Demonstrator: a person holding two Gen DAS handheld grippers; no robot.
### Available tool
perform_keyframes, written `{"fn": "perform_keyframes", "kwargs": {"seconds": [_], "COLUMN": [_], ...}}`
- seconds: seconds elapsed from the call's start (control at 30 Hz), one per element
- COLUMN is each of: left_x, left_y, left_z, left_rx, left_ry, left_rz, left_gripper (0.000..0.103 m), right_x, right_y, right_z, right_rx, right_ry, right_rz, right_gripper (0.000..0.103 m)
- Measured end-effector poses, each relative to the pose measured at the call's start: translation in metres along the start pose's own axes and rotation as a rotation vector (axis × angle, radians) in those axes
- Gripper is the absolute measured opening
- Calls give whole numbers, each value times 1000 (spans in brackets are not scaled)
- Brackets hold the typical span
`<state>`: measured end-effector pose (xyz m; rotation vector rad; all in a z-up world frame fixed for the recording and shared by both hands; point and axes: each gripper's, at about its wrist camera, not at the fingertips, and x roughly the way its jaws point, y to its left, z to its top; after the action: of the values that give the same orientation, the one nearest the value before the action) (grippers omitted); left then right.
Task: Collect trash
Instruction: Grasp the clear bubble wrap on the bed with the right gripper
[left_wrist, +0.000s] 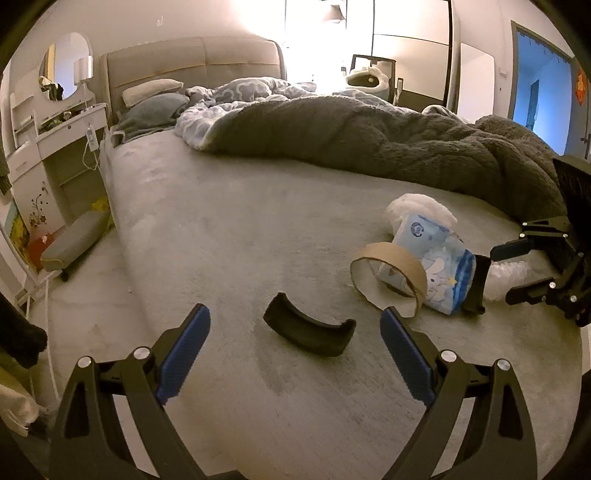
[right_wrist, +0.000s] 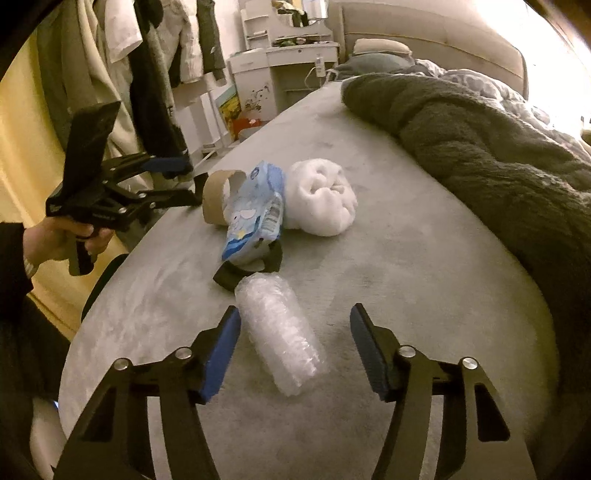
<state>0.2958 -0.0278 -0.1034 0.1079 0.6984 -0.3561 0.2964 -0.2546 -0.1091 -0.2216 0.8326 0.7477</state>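
Right wrist view: my right gripper (right_wrist: 295, 347) stands wide around the bubble-wrap roll (right_wrist: 281, 334), not yet pinching it. My left gripper (left_wrist: 295, 350), also wide, straddles a black curved piece (left_wrist: 309, 334). Cardboard ring (right_wrist: 216, 201), blue wrapper (right_wrist: 255, 216) and white wad (right_wrist: 321, 201) remain uncollected on the bed (right_wrist: 406, 277).

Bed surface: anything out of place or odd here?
Yes: litter lies on the bed: a cardboard ring, a blue printed wrapper, a white wad, crumpled clear plastic and curved black pieces.
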Motion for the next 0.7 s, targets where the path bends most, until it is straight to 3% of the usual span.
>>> {"fn": "perform_keyframes", "kwargs": {"seconds": [0.27,0.43,0.7], "left_x": [10,13,18], "left_y": [-3,-6,-6], "left_z": [1,1,3], "left_rx": [14,18,-12], "left_ry": [11,16,19], "left_rz": [-43,-53,-63], "left_gripper": [89,85,66], "right_x": [4,-2,-17], "right_y": [6,8,-5], "right_z": [0,-2,-6], "right_rx": [-15,-7,56], "right_ry": [25,21,-8], "right_rz": [44,52,65], "right_gripper": [39,38,38]}}
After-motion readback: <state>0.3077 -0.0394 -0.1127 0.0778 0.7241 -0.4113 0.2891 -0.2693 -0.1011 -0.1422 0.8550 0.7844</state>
